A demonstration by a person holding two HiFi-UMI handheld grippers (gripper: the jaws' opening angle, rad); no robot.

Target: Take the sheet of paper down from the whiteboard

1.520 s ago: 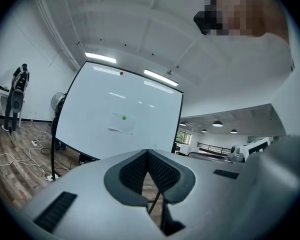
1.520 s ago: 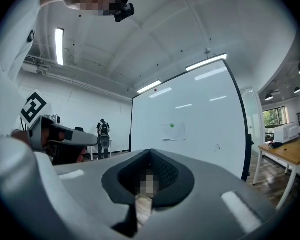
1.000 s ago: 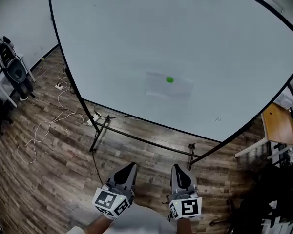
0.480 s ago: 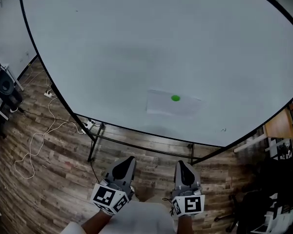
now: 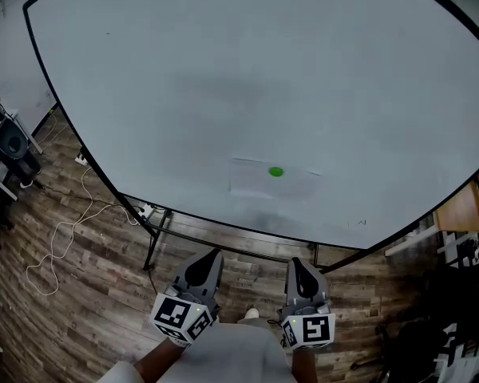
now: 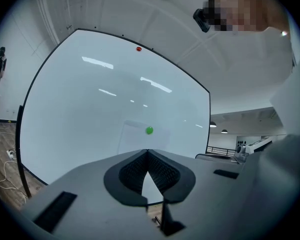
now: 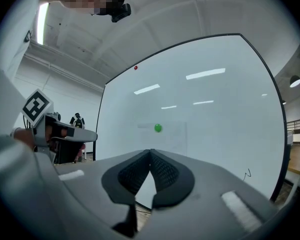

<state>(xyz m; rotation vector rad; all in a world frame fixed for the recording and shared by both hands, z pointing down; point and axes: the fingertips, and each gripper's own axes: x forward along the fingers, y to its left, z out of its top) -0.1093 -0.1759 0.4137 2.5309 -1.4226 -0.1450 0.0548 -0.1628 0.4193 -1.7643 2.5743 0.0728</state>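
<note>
A pale sheet of paper (image 5: 271, 180) hangs low on the big whiteboard (image 5: 247, 70), pinned by a small green magnet (image 5: 276, 171). The same sheet (image 6: 140, 136) and magnet (image 6: 149, 130) show ahead in the left gripper view, and the sheet (image 7: 165, 131) with its magnet (image 7: 157, 128) ahead in the right gripper view. My left gripper (image 5: 208, 263) and right gripper (image 5: 297, 268) are held side by side near my body, well short of the board. Both point at the board with jaws shut and nothing in them.
The whiteboard stands on a black metal frame (image 5: 156, 234) over a wood-plank floor (image 5: 72, 294). White cables (image 5: 60, 234) trail on the floor at the left, near dark equipment (image 5: 12, 142). A wooden desk (image 5: 463, 210) sits at the right edge.
The whiteboard and the paper have grown larger and slid lower in the head view as I came closer. Both grippers kept their places side by side, still shut.
</note>
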